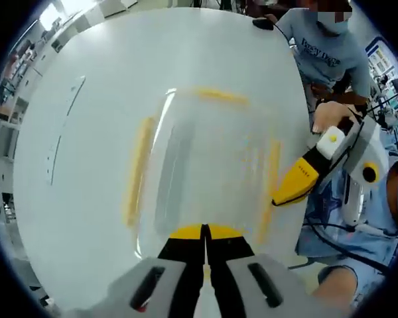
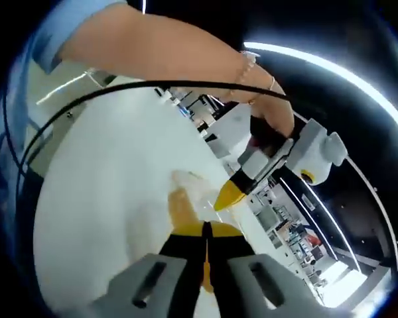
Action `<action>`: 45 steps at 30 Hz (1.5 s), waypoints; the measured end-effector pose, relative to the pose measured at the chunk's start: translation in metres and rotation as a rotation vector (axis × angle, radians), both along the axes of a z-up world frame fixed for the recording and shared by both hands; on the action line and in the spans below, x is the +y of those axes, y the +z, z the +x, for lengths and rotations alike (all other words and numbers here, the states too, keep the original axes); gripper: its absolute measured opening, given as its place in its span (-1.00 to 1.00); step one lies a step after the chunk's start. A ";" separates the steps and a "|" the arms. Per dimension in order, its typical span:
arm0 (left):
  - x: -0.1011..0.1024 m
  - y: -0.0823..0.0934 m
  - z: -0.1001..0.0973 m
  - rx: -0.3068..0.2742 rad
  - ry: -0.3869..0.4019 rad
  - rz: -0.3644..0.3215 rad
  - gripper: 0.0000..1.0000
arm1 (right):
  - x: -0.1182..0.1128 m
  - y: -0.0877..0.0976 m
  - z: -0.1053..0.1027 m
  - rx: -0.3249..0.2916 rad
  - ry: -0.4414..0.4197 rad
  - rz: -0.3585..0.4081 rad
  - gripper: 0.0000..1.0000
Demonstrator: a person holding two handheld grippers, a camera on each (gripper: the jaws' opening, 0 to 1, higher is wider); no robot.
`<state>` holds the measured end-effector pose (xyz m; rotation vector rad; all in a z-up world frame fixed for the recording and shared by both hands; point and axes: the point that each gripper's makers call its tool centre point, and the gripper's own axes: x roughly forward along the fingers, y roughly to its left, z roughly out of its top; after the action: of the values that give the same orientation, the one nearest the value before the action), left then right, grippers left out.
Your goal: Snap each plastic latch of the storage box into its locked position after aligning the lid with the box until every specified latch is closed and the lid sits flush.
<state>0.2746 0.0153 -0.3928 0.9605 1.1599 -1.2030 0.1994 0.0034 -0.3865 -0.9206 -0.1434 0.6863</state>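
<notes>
A clear storage box (image 1: 205, 159) with its lid on lies on the white table (image 1: 93, 132), blurred. Yellow latches show on its far side (image 1: 222, 96), left side (image 1: 138, 172) and right side (image 1: 272, 173). My left gripper (image 1: 204, 232) is shut, its yellow tips at the box's near edge. The right gripper (image 1: 283, 197) comes in from the right, shut, its tip against the right-side latch. In the right gripper view my right gripper (image 2: 205, 229) is shut at a yellow latch (image 2: 179, 211) of the box (image 2: 189, 185), and the left gripper (image 2: 225, 197), held by a hand, points down onto the box.
A person in a grey-blue shirt (image 1: 325, 50) sits at the table's far right edge. A black cable (image 2: 119, 89) arcs across the right gripper view under a bare forearm (image 2: 159, 46). Shelves and desks stand beyond the table.
</notes>
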 end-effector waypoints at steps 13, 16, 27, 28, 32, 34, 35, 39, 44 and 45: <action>-0.001 -0.003 -0.003 -0.024 -0.011 0.032 -1.00 | -0.002 -0.015 -0.005 -0.092 -0.038 -0.049 -1.00; 0.000 -0.004 -0.005 -0.025 -0.008 0.039 -1.00 | -0.003 -0.019 -0.005 -0.107 -0.052 -0.044 -1.00; 0.002 -0.003 -0.006 -0.063 0.010 0.054 -1.00 | -0.015 -0.004 0.000 -0.145 -0.124 -0.054 -1.00; 0.002 -0.003 -0.006 -0.070 0.009 0.055 -1.00 | -0.016 -0.004 0.000 -0.160 -0.140 -0.074 -1.00; 0.003 -0.002 -0.005 -0.090 -0.008 0.045 -1.00 | -0.018 -0.003 0.001 -0.210 -0.175 -0.111 -1.00; 0.004 -0.001 -0.003 -0.092 -0.005 0.027 -1.00 | -0.019 -0.002 0.001 -0.224 -0.187 -0.114 -1.00; 0.004 -0.001 -0.003 -0.094 -0.006 0.018 -1.00 | -0.021 -0.002 0.001 -0.221 -0.197 -0.114 -1.00; 0.002 -0.001 -0.003 -0.123 -0.028 0.027 -1.00 | -0.022 -0.002 0.001 -0.211 -0.201 -0.099 -1.00; 0.000 -0.002 -0.002 -0.127 -0.069 0.058 -1.00 | -0.032 0.011 0.002 -0.213 -0.256 -0.147 -1.00; -0.001 -0.003 -0.001 -0.118 -0.063 0.066 -1.00 | -0.033 0.012 0.002 -0.192 -0.265 -0.158 -1.00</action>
<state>0.2732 0.0147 -0.3953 1.1106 1.0876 -1.1478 0.2012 -0.0296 -0.3748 -1.1337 -0.1355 0.3664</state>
